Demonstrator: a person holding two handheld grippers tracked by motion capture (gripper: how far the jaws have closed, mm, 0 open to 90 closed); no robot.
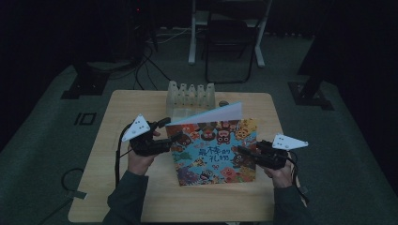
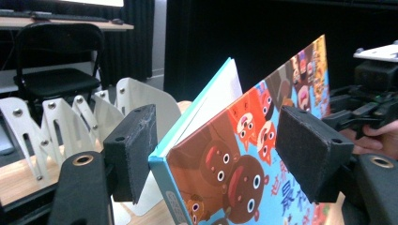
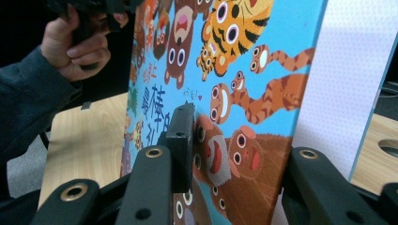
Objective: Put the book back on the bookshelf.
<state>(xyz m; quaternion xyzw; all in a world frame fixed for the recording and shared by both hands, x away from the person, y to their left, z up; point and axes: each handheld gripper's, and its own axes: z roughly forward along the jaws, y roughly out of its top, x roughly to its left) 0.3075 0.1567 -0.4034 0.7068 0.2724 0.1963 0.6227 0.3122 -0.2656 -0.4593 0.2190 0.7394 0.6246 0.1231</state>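
Right gripper [image 1: 247,153]: jaws set across the fore-edge of the picture book [image 1: 216,150], one pad on the illustrated cover; whether the pads press cannot be told. Left gripper [image 2: 220,154]: jaws straddling the spine corner of the book, pads clear of both faces, so open. Book: held tilted above the wooden table [image 1: 141,197], front cover lifted off the pages, just in front of the white file rack [image 1: 190,96]. Handling note: the spine is best clamped before the cover is swung further, so slipping is prevented.
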